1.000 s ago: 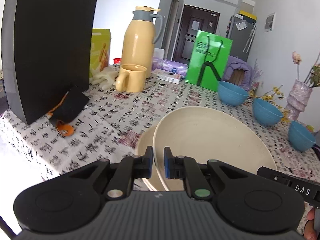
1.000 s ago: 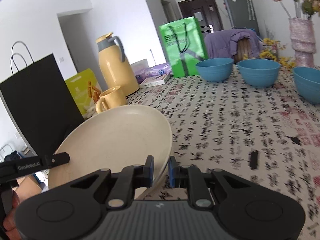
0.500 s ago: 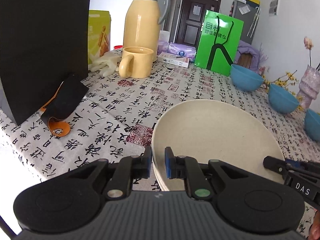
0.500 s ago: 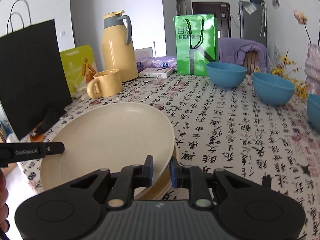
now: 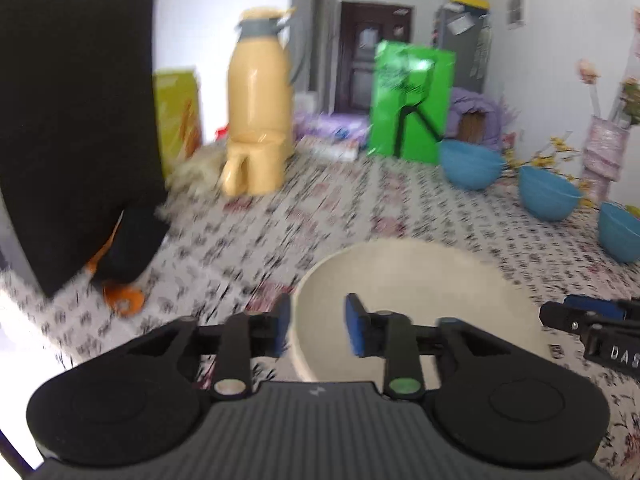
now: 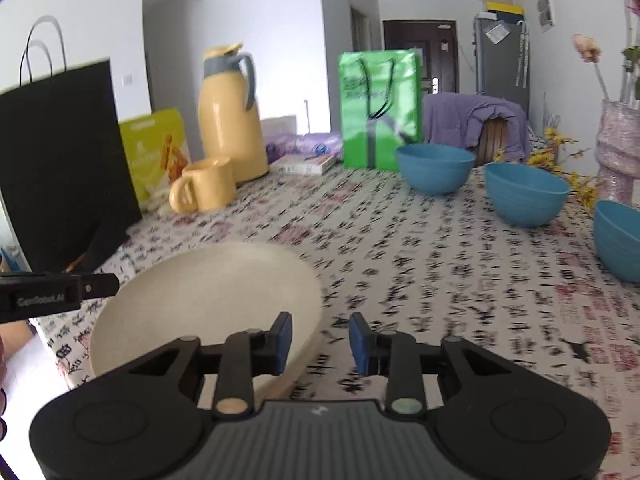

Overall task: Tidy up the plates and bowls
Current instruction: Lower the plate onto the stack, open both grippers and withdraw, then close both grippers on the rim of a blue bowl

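The cream plate (image 5: 416, 292) lies flat on the table's patterned cloth (image 6: 420, 264), close to the near edge; in the right wrist view a second cream rim shows under it at the near side, so it seems to sit on another plate. The left gripper (image 5: 318, 326) has just been opening: its blue pads stand apart on either side of the plate's near left rim, and neither pad presses on it, so the plate is released. The right gripper (image 6: 320, 344) has likewise just been opening; the plate's right rim passes between its pads without being pinched.

Farther back on the cloth, toward the right edge, three blue bowls (image 6: 434, 168) stand apart in a loose row, each upright. A pink vase (image 6: 618, 148) with yellow flowers stands behind them at the far right. At the far edge stand a green shopping bag (image 6: 380, 108) and a yellow thermos jug (image 6: 230, 120), with a yellow mug (image 6: 206, 190) just in front of the jug. A black paper bag (image 6: 60, 152) stands at the left edge, a yellow-green box (image 6: 156, 148) beside it.
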`<state>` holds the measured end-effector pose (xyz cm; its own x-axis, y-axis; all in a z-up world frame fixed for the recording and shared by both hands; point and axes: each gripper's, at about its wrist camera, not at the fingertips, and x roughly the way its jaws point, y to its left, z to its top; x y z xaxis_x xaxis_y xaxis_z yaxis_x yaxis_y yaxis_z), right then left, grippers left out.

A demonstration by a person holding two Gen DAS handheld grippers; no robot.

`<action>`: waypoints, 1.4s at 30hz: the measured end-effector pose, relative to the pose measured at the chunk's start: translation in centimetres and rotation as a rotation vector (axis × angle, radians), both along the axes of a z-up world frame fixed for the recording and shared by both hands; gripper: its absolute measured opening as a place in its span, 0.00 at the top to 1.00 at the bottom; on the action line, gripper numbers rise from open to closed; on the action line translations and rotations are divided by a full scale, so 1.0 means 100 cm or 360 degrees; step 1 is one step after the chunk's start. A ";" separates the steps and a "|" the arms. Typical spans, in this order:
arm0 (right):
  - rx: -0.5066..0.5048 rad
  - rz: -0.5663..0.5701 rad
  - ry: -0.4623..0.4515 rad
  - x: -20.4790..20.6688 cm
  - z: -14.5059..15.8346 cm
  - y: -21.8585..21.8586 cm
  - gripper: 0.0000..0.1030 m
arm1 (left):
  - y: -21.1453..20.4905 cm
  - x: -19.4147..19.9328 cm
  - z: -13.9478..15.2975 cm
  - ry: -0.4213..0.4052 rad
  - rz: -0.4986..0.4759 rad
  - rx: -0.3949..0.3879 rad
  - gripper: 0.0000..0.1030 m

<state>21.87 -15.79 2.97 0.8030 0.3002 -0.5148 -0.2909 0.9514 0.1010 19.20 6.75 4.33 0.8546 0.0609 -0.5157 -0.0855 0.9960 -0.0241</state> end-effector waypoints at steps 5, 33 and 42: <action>-0.0053 -0.0100 -0.0101 -0.030 0.010 -0.044 0.47 | -0.047 -0.027 0.018 -0.0112 -0.0213 0.0039 0.30; 0.0125 -0.0732 -0.0171 0.012 0.010 -0.310 0.31 | -0.299 0.128 0.012 0.0069 -0.0719 -0.0393 0.18; 0.0245 -0.0831 0.0071 0.166 0.005 -0.376 0.33 | -0.385 0.262 -0.007 0.0274 -0.0763 -0.0560 0.20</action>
